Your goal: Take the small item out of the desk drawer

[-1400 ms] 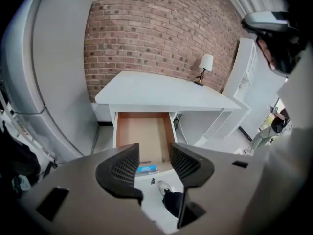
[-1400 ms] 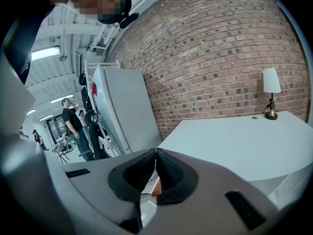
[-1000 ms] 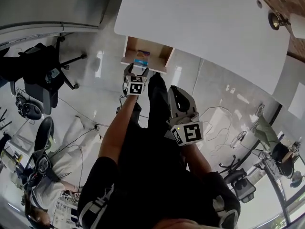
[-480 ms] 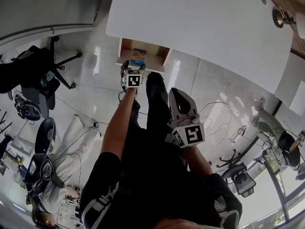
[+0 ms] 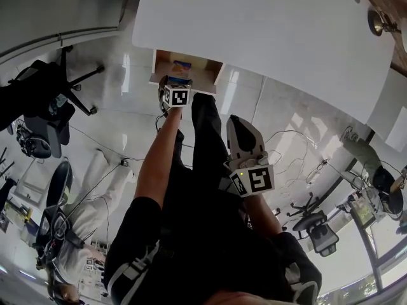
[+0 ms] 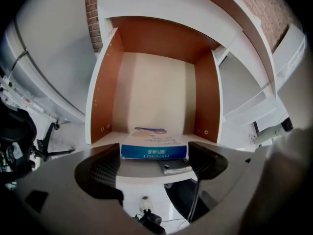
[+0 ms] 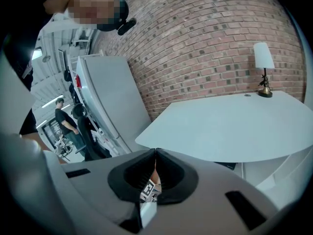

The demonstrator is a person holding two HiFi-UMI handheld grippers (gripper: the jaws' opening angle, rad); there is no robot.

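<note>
The desk drawer (image 5: 186,69) (image 6: 155,94) stands pulled out under the white desk top (image 5: 267,30). A small blue-and-white box (image 6: 154,146) (image 5: 181,67) lies flat at the drawer's front. My left gripper (image 6: 155,154) (image 5: 173,83) is at the drawer's front edge, its jaws opening. The box shows between the jaw tips and the pads do not press on it. A small grey piece (image 6: 175,167) sits just below the box. My right gripper (image 7: 155,152) (image 5: 237,122) hangs back over the person's legs, shut on nothing.
A lamp (image 7: 264,62) (image 5: 376,21) stands on the desk's far corner by the brick wall. Office chairs (image 5: 44,100) and floor cables (image 5: 299,164) surround the person. A grey cabinet (image 7: 110,97) and people (image 7: 63,116) are at the left in the right gripper view.
My left gripper has moved forward to the drawer's front edge, near the box. The right gripper has stayed in place.
</note>
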